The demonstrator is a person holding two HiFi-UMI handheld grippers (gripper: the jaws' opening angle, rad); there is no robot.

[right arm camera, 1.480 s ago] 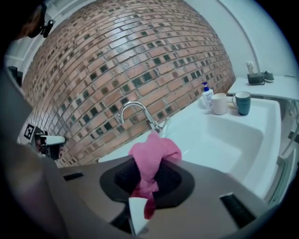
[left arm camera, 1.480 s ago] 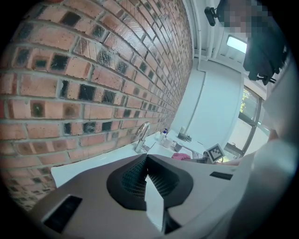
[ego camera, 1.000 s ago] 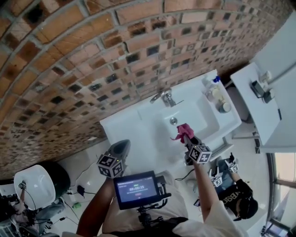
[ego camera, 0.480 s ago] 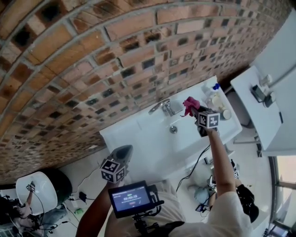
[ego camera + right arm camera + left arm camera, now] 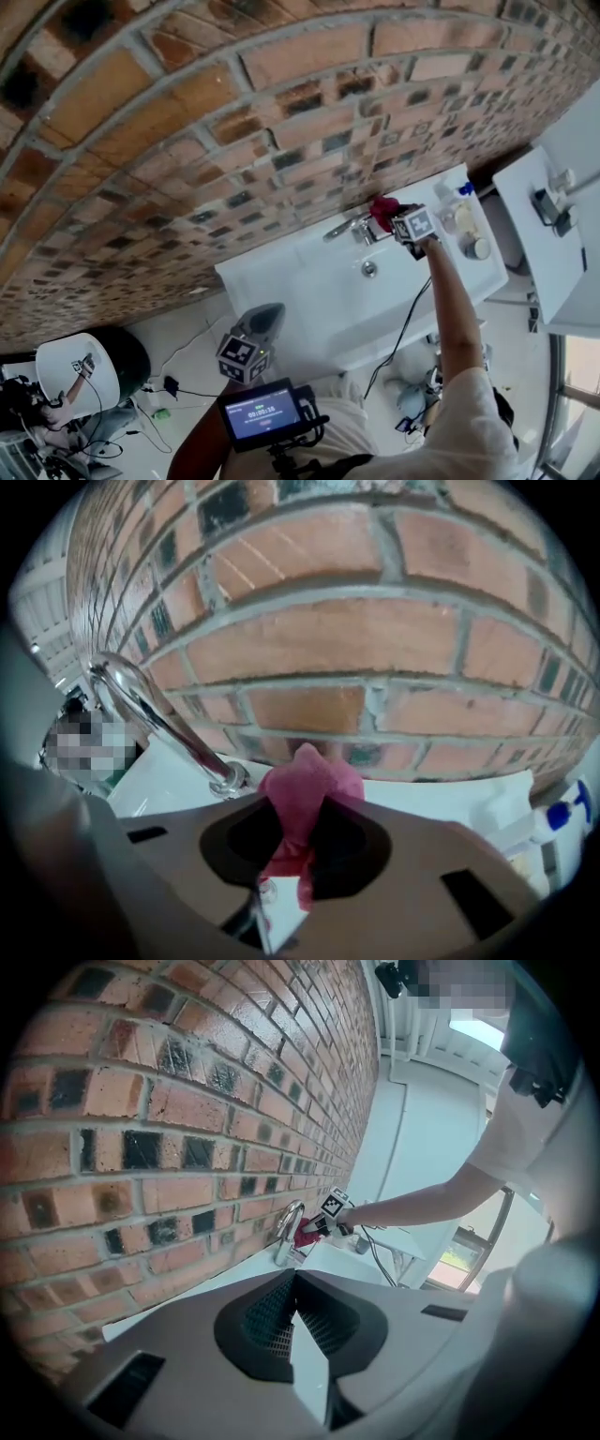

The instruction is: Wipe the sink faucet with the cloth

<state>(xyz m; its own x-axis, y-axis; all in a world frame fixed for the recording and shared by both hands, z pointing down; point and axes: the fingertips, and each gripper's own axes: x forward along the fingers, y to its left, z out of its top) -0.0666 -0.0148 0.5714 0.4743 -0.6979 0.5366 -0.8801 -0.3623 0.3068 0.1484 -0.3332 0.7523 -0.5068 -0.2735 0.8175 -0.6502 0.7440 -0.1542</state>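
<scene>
The cloth point(image 5: 307, 785) is magenta-pink, the faucet point(image 5: 344, 226) chrome, the sink point(image 5: 309, 295) white. The far brick wall point(image 5: 234, 112) is red-brown with grey mortar. Black-and-white square markers cover cubes on the left gripper point(image 5: 293, 1277) and right gripper point(image 5: 300, 822).

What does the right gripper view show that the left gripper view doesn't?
Right only: a close look at the right gripper clamped on the pink cloth. Left only: the left gripper shut and empty, the right gripper's marker cube, the person's arm. Both: the chrome faucet, the cloth, the brick wall.
</scene>
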